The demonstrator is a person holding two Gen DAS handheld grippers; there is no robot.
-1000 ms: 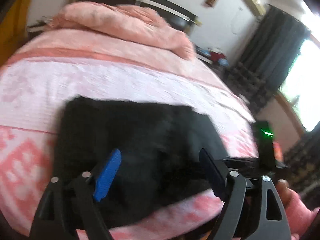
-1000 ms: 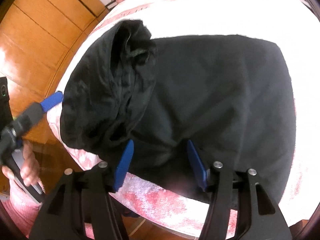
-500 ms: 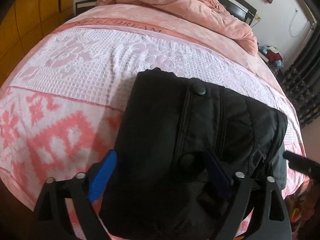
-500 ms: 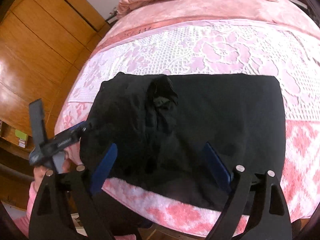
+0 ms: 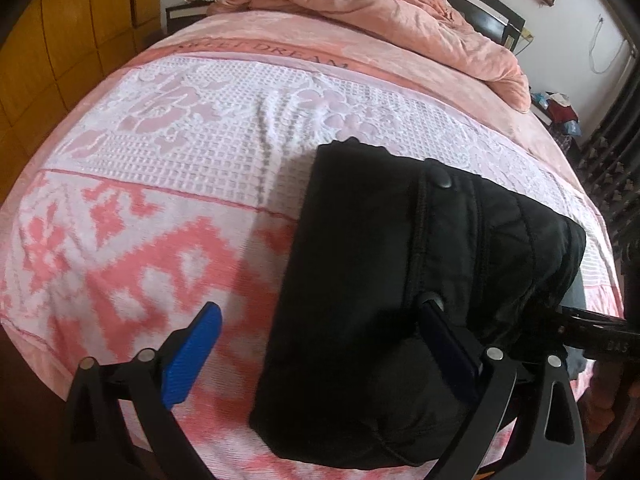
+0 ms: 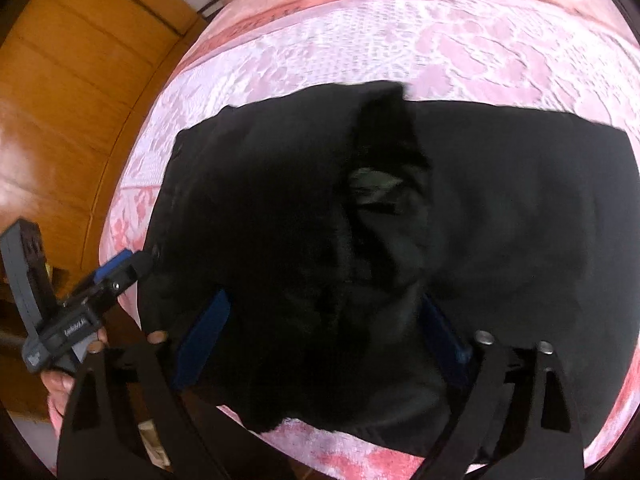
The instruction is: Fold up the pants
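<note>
On the bed (image 5: 160,208), black pants (image 5: 380,300) lie folded; left gripper (image 5: 320,352) spread wide, right gripper (image 6: 324,332) spread, closing, gripping nothing.

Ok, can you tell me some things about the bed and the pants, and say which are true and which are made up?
1. The black pants lie on a pink and white bedspread. True.
2. The left gripper is squeezing the pants tight. False: its jaws are wide open, one pad over the bedspread, one over the pants.
3. A rumpled pink quilt is piled at the far end of the bed. True.
4. The pants are hanging on a hook. False: they lie folded on the bed.
5. The words on the bedspread say SWEET DREAM. True.
</note>
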